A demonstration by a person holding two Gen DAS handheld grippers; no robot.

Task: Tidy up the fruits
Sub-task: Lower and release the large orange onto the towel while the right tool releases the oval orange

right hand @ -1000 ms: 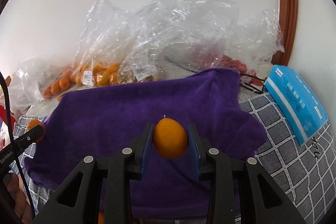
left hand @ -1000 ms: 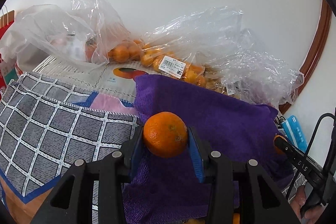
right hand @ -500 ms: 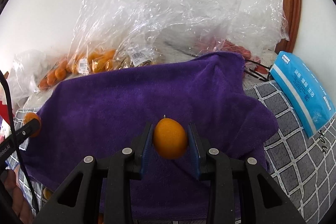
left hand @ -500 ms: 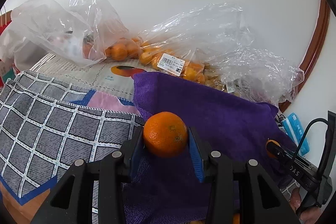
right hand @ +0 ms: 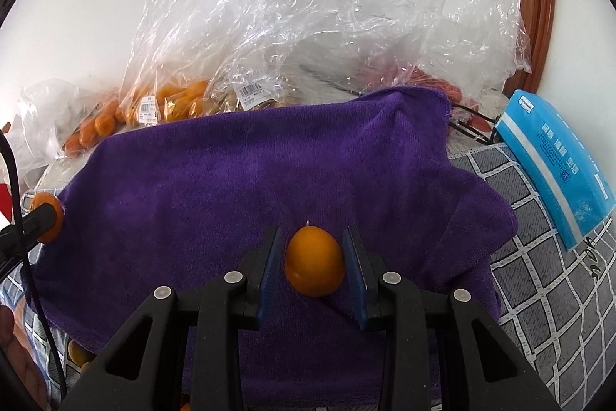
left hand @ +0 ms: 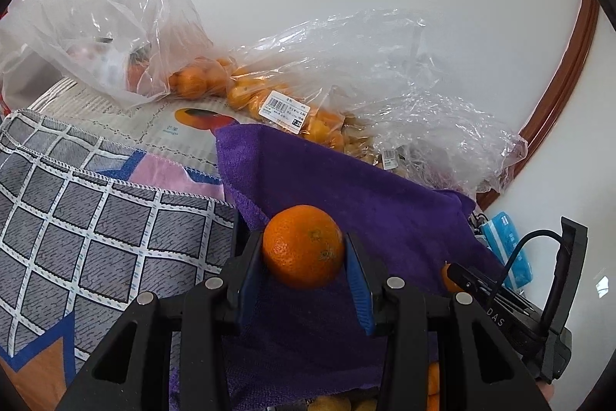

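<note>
Above purple towel (left hand: 385, 203): left hand-held gripper (left hand: 304, 272) clamps mandarin (left hand: 303, 246); right hand-held gripper (right hand: 312, 272) clamps kumquat (right hand: 313, 266). Since previous frames only slight reorientation; both fruits unplaced, sorting pending.

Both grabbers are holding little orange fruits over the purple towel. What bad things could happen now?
1. The left gripper pinches the round orange only at its sides, so it might slip out and roll across the purple towel.
2. The right gripper is clamped on a small smooth orange fruit; squeezing harder might bruise it.
3. The crinkly plastic bags of fruit sit just behind the towel, so a gripper reaching forward might snag them.
</note>
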